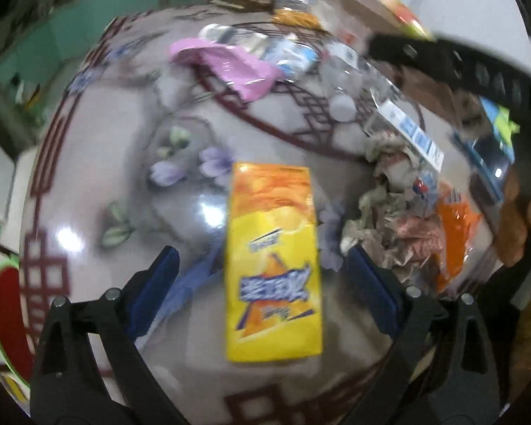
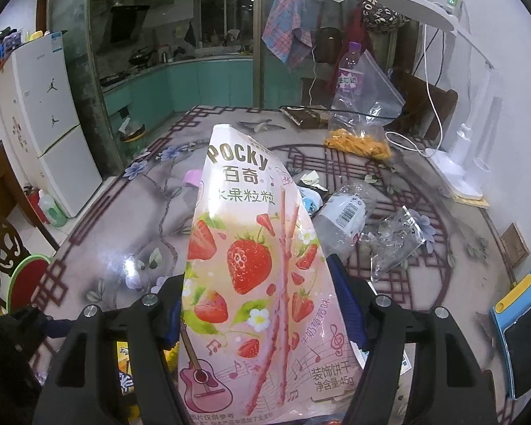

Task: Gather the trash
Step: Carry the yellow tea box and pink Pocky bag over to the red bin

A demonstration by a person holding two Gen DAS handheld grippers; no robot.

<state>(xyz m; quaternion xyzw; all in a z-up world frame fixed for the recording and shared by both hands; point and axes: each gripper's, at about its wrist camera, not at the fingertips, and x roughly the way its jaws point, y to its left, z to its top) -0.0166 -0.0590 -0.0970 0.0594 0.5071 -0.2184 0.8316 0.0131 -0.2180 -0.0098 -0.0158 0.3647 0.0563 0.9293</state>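
Yellow snack packet lies flat mid-table between my wide-open left gripper; I should lower straight, then close across its width. On the right view, my right gripper clamps the Pocky bag upright.

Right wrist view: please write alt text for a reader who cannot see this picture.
The right gripper holds a pink Pocky strawberry pouch upright above a flower-patterned table. Behind it lie a crushed plastic bottle, clear wrappers and a bag of orange snacks, with a kitchen beyond.
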